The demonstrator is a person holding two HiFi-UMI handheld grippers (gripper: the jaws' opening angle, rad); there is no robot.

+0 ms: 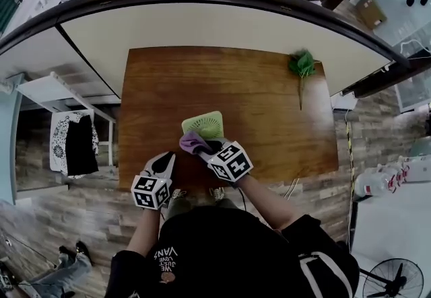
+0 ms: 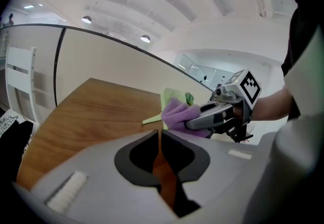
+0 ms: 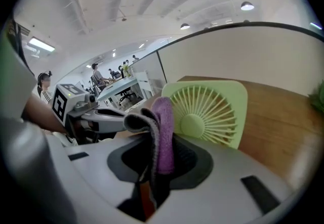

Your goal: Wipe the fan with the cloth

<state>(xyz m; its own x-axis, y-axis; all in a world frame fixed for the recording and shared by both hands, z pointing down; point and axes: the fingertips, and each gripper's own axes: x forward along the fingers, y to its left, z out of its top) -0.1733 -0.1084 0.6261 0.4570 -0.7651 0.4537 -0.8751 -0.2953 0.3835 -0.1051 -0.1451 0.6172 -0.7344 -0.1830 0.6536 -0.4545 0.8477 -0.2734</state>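
Observation:
A light green square fan (image 1: 203, 124) stands near the front edge of the wooden table (image 1: 222, 81); its grille (image 3: 207, 112) faces my right gripper. My right gripper (image 1: 204, 148) is shut on a purple and grey cloth (image 3: 161, 129), which is bunched just in front of the fan; I cannot tell whether they touch. In the left gripper view the cloth (image 2: 178, 114) covers part of the fan (image 2: 172, 97). My left gripper (image 1: 165, 161) hangs at the table's front edge, left of the fan, jaws together with nothing between them.
A green leafy sprig (image 1: 302, 64) lies at the table's back right corner. A white curved partition (image 1: 202, 21) runs behind the table. A rack with clothes (image 1: 74, 142) stands on the left, and a floor fan (image 1: 397, 280) at the bottom right.

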